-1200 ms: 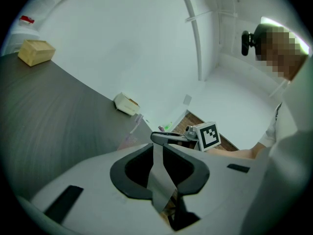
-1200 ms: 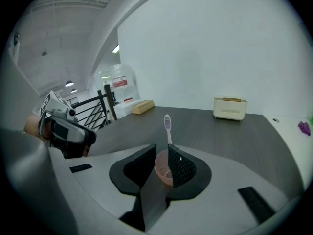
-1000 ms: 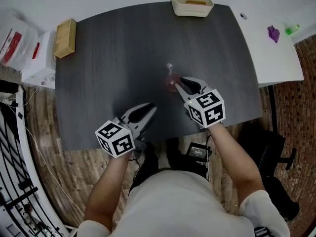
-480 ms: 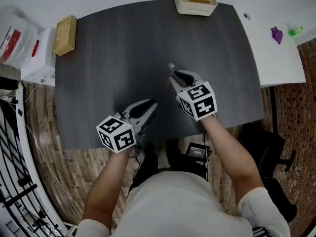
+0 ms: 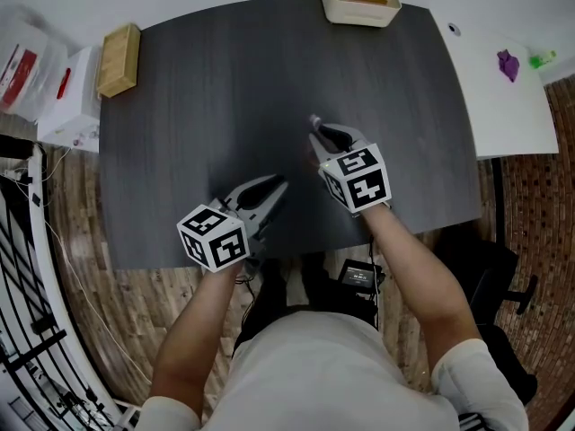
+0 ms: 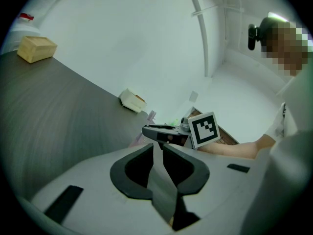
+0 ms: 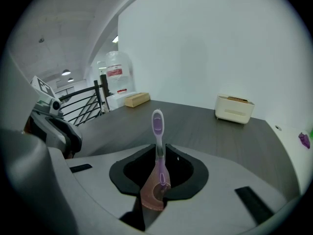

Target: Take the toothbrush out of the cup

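A purple and white toothbrush (image 7: 157, 131) stands upright in a small pink cup (image 7: 152, 196) near the middle of the dark table (image 5: 198, 106). My right gripper (image 7: 156, 153) is shut on the toothbrush's neck, just above the cup, and the bristle head rises past the jaws. In the head view the right gripper (image 5: 318, 142) covers most of the cup, and only the brush head (image 5: 313, 120) sticks out. My left gripper (image 5: 275, 187) hovers near the table's front edge with its jaws shut on nothing. The left gripper view shows the right gripper (image 6: 164, 132) and the brush head (image 6: 151, 115) ahead.
A cream box (image 5: 360, 1) sits at the table's far edge and a wooden block (image 5: 119, 59) at its far left corner. A white side table (image 5: 503, 97) at the right holds a purple item (image 5: 508, 64) and a green one (image 5: 537, 59). White boxes (image 5: 54, 97) stand at the left.
My right gripper has moved left and forward over the cup and now grips the toothbrush. The left gripper has hardly moved.
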### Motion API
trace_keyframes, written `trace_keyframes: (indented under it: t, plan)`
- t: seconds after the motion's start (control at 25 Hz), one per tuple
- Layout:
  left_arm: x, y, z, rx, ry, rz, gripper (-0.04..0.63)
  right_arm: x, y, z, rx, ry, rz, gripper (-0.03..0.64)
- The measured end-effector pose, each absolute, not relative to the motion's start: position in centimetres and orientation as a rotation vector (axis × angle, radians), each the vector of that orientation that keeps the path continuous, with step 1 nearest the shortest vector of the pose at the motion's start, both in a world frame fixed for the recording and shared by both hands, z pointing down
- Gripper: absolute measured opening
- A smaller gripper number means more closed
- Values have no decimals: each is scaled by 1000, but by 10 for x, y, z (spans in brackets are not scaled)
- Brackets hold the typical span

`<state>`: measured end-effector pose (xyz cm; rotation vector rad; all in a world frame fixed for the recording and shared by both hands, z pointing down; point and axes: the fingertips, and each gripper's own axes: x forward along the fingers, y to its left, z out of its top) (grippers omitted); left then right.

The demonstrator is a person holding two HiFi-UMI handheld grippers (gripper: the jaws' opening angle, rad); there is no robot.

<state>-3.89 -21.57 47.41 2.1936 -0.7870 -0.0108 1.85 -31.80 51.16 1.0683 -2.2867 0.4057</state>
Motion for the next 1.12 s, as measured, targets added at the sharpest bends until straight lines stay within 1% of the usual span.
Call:
trace_keyframes:
  t: [0.48,0.8,1.12]
  plan:
    - [-38,-214,478,2176,-791,-7,41,17,-321,522,1047,-2270,419,60]
    - [-38,-212,476,2172,-792,-14,40,17,-320,523,1045,-2270,449,46]
    - [-37,-211,472,2178,-786,-22,41,22,-322,508,1088,-2305,452,43]
